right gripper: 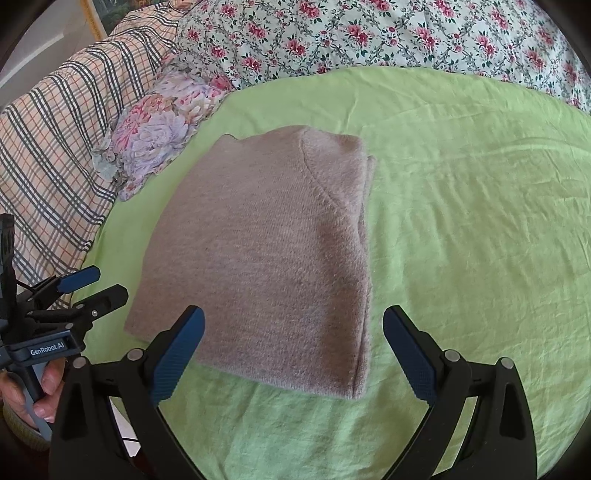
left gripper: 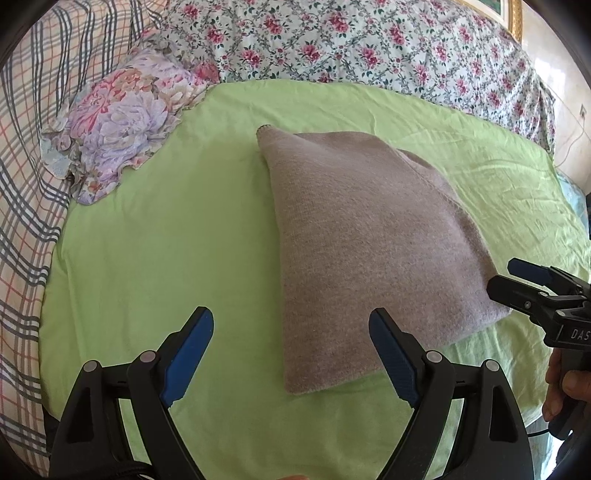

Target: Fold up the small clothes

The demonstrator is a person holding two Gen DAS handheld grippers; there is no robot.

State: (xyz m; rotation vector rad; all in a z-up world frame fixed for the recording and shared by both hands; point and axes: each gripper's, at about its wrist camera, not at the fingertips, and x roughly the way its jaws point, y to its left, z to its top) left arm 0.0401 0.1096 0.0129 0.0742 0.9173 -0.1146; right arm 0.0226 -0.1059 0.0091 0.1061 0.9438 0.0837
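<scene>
A pinkish-beige knitted sweater (left gripper: 369, 240) lies folded into a compact rectangle on the light green sheet (left gripper: 147, 258); it also shows in the right wrist view (right gripper: 266, 258). My left gripper (left gripper: 291, 332) is open and empty, hovering just before the sweater's near left corner. My right gripper (right gripper: 293, 328) is open and empty, hovering over the sweater's near edge. The right gripper also shows at the right edge of the left wrist view (left gripper: 502, 278), beside the sweater. The left gripper shows at the left of the right wrist view (right gripper: 110, 282).
A small floral pillow (left gripper: 122, 122) lies at the sheet's far left (right gripper: 162, 125). A plaid quilt (left gripper: 26, 184) lies on the left and a rose-print quilt (left gripper: 351, 44) along the back. A wall with a framed picture (left gripper: 509, 14) stands behind.
</scene>
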